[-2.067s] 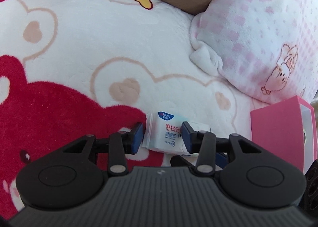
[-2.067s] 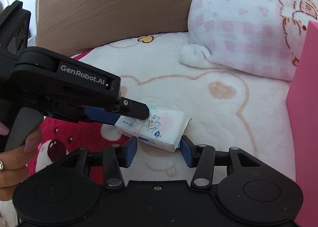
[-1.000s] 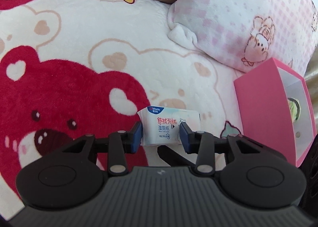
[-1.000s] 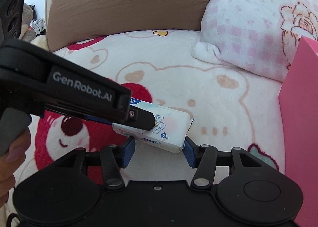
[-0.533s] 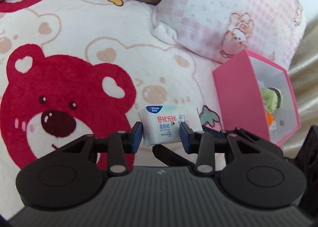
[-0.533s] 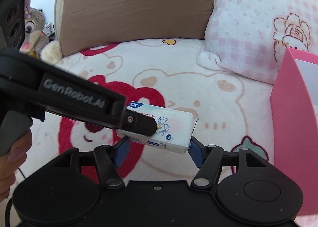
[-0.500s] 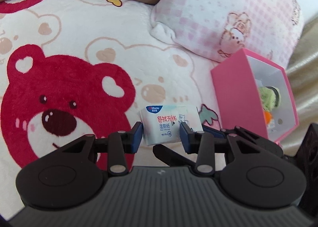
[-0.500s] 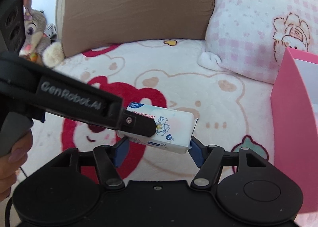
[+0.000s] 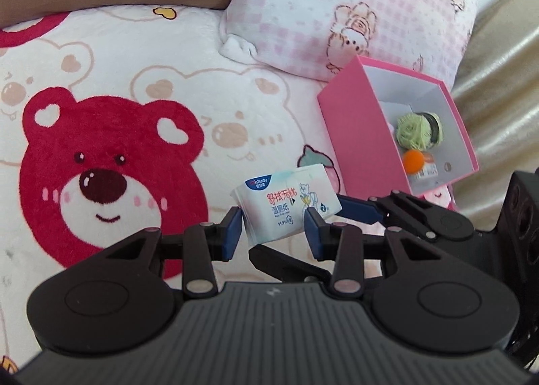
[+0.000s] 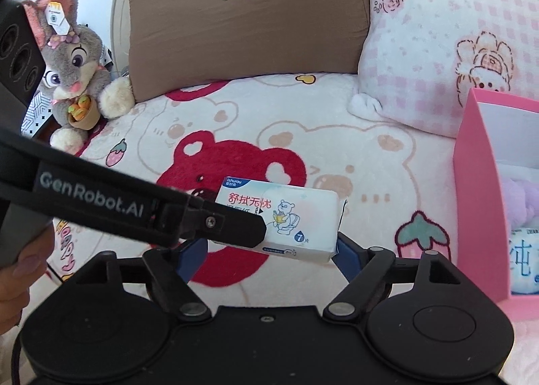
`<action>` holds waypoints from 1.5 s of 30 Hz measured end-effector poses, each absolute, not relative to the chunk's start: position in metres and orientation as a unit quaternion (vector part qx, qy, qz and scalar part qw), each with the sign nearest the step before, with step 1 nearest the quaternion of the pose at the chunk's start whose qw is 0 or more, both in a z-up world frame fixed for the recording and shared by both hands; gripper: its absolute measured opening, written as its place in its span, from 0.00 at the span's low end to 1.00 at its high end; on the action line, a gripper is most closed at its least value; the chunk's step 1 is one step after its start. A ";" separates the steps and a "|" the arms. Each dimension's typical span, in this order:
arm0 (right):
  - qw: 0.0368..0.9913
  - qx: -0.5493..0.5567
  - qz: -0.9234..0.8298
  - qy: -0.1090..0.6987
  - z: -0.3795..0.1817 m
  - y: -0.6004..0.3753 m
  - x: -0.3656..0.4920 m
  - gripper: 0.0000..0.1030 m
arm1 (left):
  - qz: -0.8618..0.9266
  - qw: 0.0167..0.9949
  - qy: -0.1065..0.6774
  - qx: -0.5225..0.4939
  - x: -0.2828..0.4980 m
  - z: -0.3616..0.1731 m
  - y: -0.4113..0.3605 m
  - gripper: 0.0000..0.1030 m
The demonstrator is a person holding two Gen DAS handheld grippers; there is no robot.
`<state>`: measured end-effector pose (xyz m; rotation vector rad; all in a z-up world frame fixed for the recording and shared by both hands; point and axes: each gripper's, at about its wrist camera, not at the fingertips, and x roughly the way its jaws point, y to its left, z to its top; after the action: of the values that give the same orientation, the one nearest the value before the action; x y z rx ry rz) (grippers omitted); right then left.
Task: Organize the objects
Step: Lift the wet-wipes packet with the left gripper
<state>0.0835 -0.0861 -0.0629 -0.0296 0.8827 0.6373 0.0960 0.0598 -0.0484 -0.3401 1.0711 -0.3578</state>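
while the left gripper [image 9: 273, 228] stays clamped on the wipes pack [image 9: 288, 208] above the bed, let the opening right gripper [image 10: 269, 250] fingers clear it fully, then carry it to the pink box [image 9: 357, 139].

Cream blanket [image 9: 134, 58] with a red bear print, pink checked pillow [image 9: 337, 7], brown cushion [image 10: 242, 24], grey plush rabbit [image 10: 72, 58] beside the cushion

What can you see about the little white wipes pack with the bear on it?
The wipes pack is a small, soft white plastic packet with red writing, a blue logo and a cartoon bear. It hangs tilted above the bear blanket, pinched by the left gripper. The right gripper is opening around its ends, letting go.
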 end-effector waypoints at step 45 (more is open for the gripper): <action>0.862 -0.040 0.261 0.434 0.006 -0.146 0.003 0.82 | -0.232 0.822 0.513 -0.087 0.024 0.022 -0.018 0.42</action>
<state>0.0031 -0.1458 0.0061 -0.0834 0.9096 0.5477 0.0242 -0.0181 0.0222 -0.1860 1.0917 -0.4937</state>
